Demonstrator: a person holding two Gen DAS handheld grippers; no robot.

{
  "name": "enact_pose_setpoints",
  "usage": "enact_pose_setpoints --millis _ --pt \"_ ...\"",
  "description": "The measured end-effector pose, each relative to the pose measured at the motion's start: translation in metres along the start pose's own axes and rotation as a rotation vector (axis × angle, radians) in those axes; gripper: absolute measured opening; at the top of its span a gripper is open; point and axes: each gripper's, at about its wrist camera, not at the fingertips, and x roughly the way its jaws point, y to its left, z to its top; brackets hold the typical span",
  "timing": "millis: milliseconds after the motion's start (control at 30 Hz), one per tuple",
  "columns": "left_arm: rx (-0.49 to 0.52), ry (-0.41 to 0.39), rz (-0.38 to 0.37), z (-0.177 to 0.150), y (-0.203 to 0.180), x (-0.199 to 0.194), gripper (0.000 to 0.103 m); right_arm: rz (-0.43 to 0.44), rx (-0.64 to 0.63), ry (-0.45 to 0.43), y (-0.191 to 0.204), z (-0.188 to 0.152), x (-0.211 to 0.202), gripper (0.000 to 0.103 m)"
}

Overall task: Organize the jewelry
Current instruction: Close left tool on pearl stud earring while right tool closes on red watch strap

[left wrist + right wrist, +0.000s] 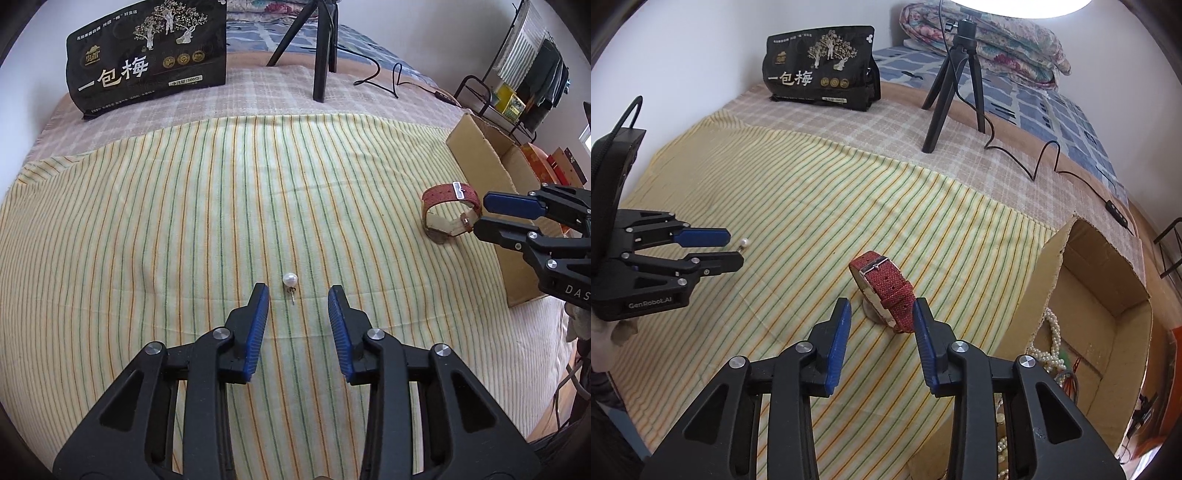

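A pearl stud earring (290,280) lies on the striped cloth just ahead of my open left gripper (298,295), between its fingertips and untouched. It also shows in the right wrist view (744,242). A red woven-strap watch (884,290) stands on its edge on the cloth, between the tips of my open right gripper (882,308), close to the right finger. In the left wrist view the watch (448,208) sits at the right with the right gripper (482,214) beside it. An open cardboard box (1108,266) holds pearl necklaces (1051,343).
A black snack bag (147,55) stands at the back of the bed. A black tripod (955,77) with a trailing cable (1045,155) stands behind the cloth. Folded quilts (993,40) lie at the far end. A rack (517,74) stands beyond the box.
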Motion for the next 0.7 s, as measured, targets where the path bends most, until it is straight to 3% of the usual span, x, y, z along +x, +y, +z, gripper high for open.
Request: enact_pose_setpoints --millis 500,700 --pt "0.057 0.006 0.017 0.003 -0.012 0.013 0.029 -0.008 0.005 0.000 -0.002 0.003 0.005 0.029" --pt "0.064 0.006 0.028 0.003 -0.013 0.013 0.018 -0.015 0.017 -0.004 -0.004 0.004 0.006 0.022"
